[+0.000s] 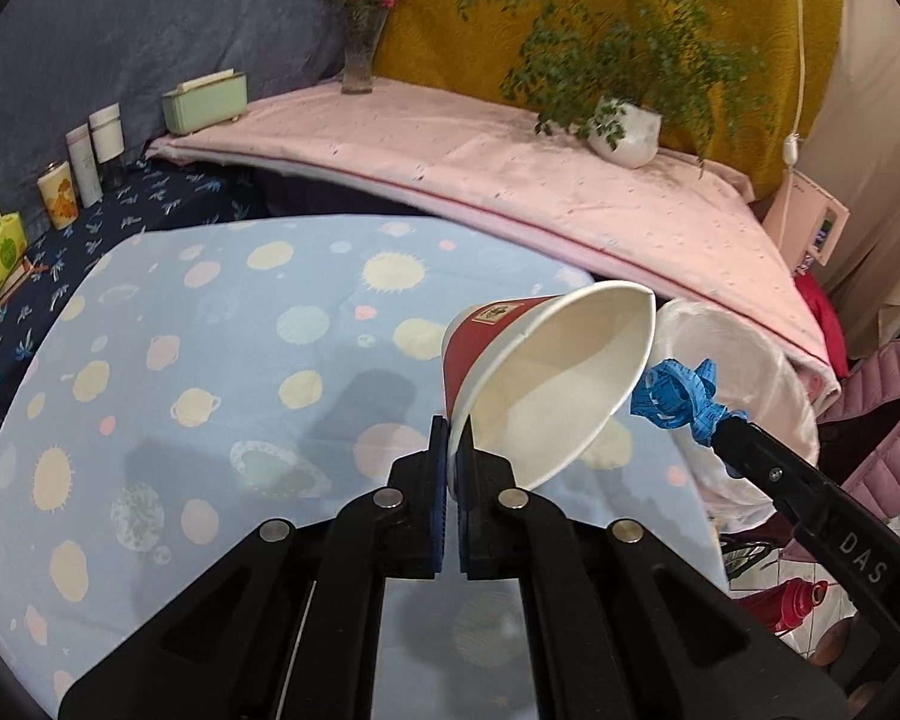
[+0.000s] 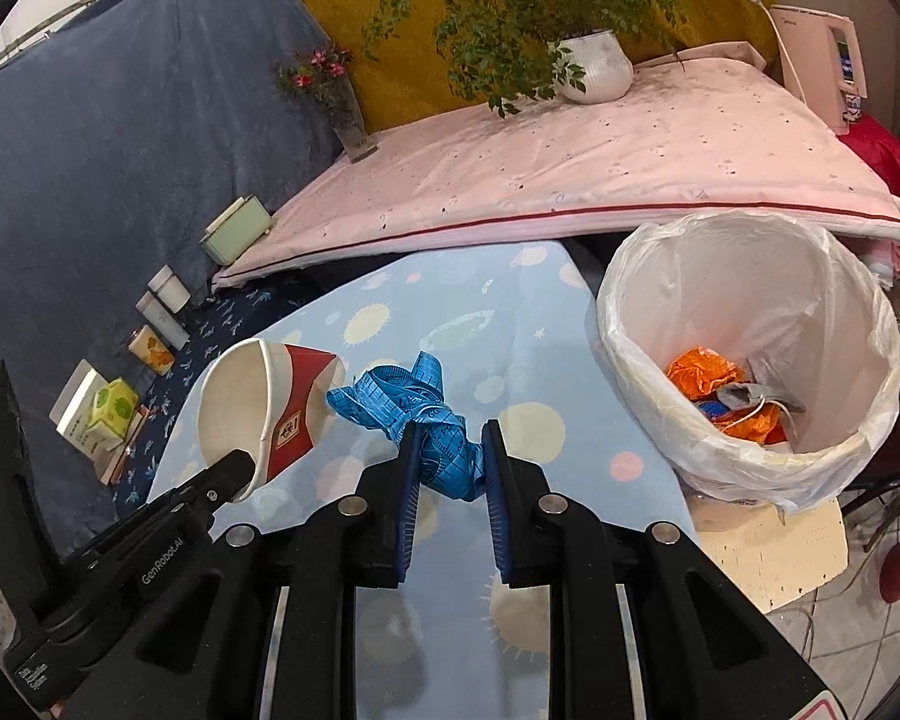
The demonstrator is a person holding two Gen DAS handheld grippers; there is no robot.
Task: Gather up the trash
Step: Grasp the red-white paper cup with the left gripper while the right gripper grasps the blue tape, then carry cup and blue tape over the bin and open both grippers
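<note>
My left gripper (image 1: pixel 453 433) is shut on the rim of a red and white paper cup (image 1: pixel 546 384), held tilted above the blue planet-print table cover; the cup also shows in the right wrist view (image 2: pixel 270 402). My right gripper (image 2: pixel 447 441) is shut on a bunched blue measuring tape (image 2: pixel 414 408), also seen in the left wrist view (image 1: pixel 678 399). A white-lined trash bin (image 2: pixel 630 312) stands to the right of the table, holding orange wrappers (image 2: pixel 705 372) and other scraps. The bin shows behind the cup in the left wrist view (image 1: pixel 744 360).
A pink-covered surface (image 2: pixel 570 180) lies behind the table with a potted plant (image 2: pixel 591 63), a flower vase (image 2: pixel 345 114) and a green box (image 2: pixel 237 234). Jars and boxes (image 2: pixel 150 348) line the dark blue cloth at left. A pink jacket (image 1: pixel 870 420) hangs at right.
</note>
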